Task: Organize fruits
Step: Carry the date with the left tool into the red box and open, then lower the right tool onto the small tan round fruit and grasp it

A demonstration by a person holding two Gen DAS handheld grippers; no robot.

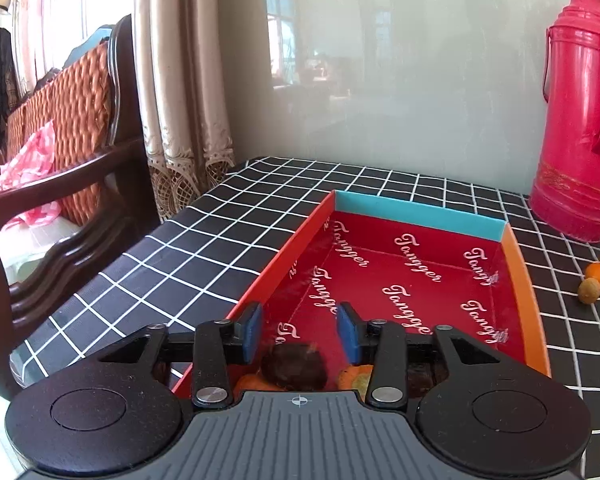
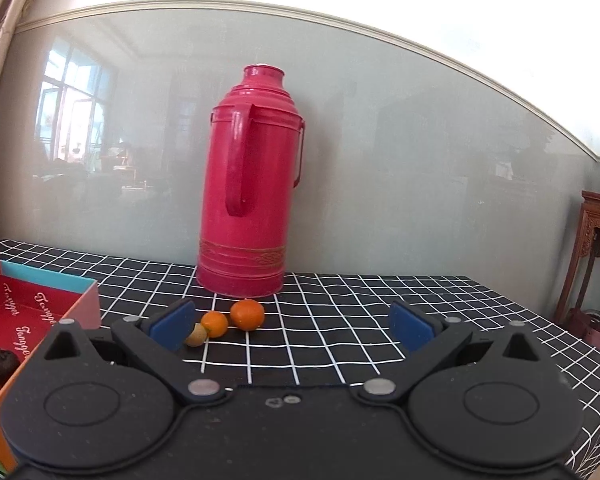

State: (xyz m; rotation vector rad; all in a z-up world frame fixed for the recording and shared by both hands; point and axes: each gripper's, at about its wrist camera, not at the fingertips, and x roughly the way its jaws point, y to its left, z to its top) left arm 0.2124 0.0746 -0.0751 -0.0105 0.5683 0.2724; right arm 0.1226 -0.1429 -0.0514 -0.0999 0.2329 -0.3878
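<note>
Left gripper (image 1: 302, 330) jaws parted, nothing pinched, over dark wrinkled fruit (image 1: 294, 366) in red printed cardboard box (image 1: 416, 216). Right gripper (image 2: 294, 326) jaws spread wide, empty; two small oranges (image 2: 247, 314) and tan nut (image 2: 195, 335) lie ahead near red metal thermos (image 2: 252, 184).

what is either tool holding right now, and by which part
Nothing. The left tool is open above a dark fruit in the red box; the right tool is wide open and empty.
</note>
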